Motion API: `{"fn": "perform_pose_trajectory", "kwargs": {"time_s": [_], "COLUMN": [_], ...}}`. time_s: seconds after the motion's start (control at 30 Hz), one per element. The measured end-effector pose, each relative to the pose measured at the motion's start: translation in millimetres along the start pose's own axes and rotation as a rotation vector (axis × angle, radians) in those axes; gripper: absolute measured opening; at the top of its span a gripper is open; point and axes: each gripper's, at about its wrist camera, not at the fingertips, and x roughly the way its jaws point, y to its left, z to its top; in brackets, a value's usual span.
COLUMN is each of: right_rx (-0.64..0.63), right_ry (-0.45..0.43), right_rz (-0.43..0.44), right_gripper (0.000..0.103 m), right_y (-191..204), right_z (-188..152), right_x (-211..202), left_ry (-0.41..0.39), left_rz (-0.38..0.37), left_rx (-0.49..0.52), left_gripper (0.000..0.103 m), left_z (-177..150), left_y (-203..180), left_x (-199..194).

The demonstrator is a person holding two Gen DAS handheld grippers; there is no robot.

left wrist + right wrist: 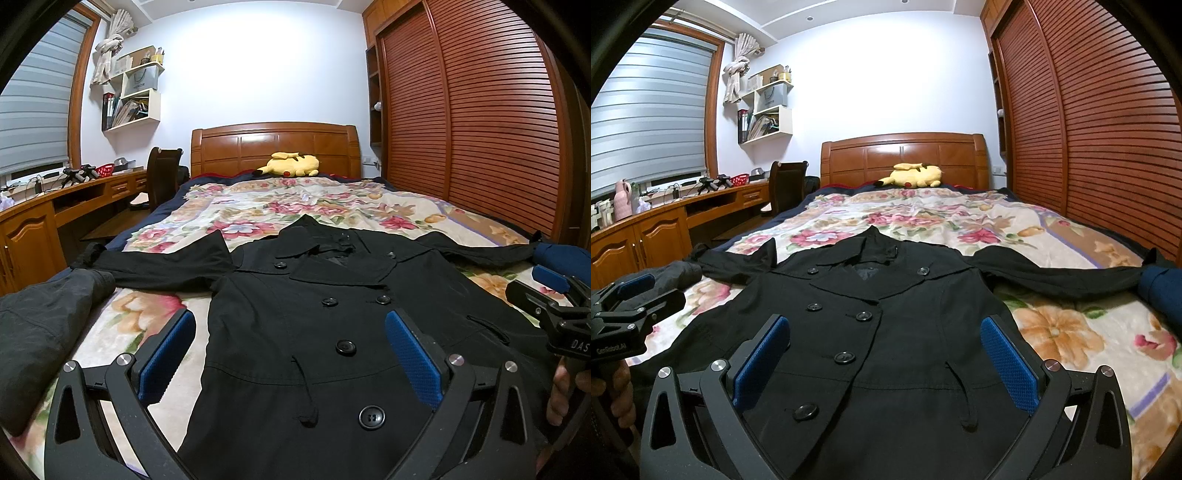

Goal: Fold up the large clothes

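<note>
A black double-breasted coat (332,295) (886,317) lies face up on the floral bedspread, collar toward the headboard, both sleeves spread out sideways. My left gripper (291,350) hovers open over the coat's lower left front, with nothing between its blue pads. My right gripper (886,354) hovers open over the lower right front, also holding nothing. In the left wrist view the right gripper (546,291) shows at the right edge with a hand under it. In the right wrist view the left gripper (639,295) shows at the left edge.
A dark grey garment (44,332) lies at the bed's left edge and a navy one (1163,288) at the right edge. A yellow plush toy (291,164) rests by the wooden headboard. A desk (665,221) runs along the left wall, slatted wardrobe doors (480,110) along the right.
</note>
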Motion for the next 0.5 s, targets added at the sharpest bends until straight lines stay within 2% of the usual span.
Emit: {"fn": "perform_pose_trajectory", "kwargs": {"time_s": [0.5], "right_rx": [-0.002], "right_ry": [-0.003], "right_rz": [0.000], "right_gripper": [0.103], "right_y": [1.0], "right_z": [0.3], "right_x": [-0.2], "left_ry": [0.000], "left_rz": [0.003], "left_rx": [0.001], "left_gripper": [0.103], "left_z": [0.9], "left_y": [1.2], "left_x": [-0.4]}}
